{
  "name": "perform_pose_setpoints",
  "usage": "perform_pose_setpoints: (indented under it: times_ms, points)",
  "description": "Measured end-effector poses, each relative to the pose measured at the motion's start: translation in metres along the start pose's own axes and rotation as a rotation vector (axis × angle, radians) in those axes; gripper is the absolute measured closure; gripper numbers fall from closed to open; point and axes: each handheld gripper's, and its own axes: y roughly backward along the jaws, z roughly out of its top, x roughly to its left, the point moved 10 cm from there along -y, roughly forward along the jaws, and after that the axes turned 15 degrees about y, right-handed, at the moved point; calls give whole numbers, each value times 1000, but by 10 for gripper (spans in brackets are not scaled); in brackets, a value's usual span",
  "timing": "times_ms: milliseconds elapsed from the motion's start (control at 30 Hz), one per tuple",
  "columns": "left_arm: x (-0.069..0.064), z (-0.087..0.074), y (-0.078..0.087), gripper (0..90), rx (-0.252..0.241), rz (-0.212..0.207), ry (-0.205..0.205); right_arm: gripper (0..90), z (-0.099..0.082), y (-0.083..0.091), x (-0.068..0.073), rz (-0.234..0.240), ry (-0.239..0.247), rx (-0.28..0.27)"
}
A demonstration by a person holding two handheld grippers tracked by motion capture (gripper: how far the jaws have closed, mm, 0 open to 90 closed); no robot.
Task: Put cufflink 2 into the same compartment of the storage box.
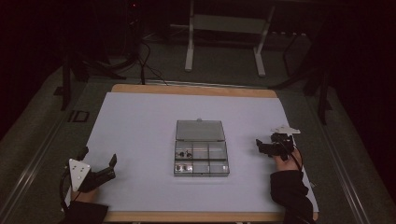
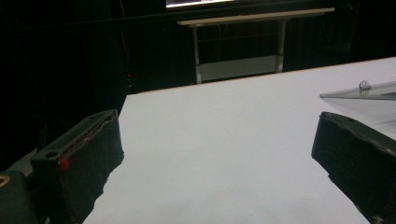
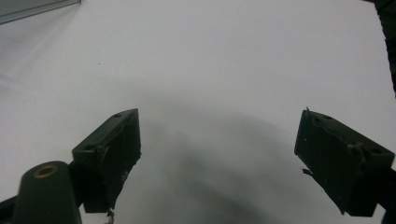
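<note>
— Sitting at the middle of the white counter, a clear plastic compartment box lies with its lid swung open and back, away from the person.

— And the two tools?

— Left hand-held gripper rests near the counter's front left corner, jaws spread wide and holding nothing, well apart from the box, which lies off to its right. Right hand-held gripper hovers just beside the box's right side, jaws likewise wide and empty over bare white surface.

— What is in the box?

— Six compartments in two rows. Small dark parts sit in the far left compartment, and more small parts in the near left one. Too small to name.

— Anything from the gripper views?

— The left gripper view catches the raised lid's edge past its right jaw.
</note>
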Motion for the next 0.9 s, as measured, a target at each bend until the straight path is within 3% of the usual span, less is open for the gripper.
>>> perform_pose_setpoints:
  times_ms: [133,300,433,900]
  points:
    - [0,0,0,28,2,0,1,144,-11,4,-4,-20,-18,-18]
    - [0,0,0,28,0,0,0,144,-26,4,-8,-19,-48,-4]
    - [0,0,0,29,-2,0,4,144,-28,7,-13,-52,-71,-31]
    - [0,0,1,28,-6,-2,2,145,-33,2,-14,-80,-70,0]
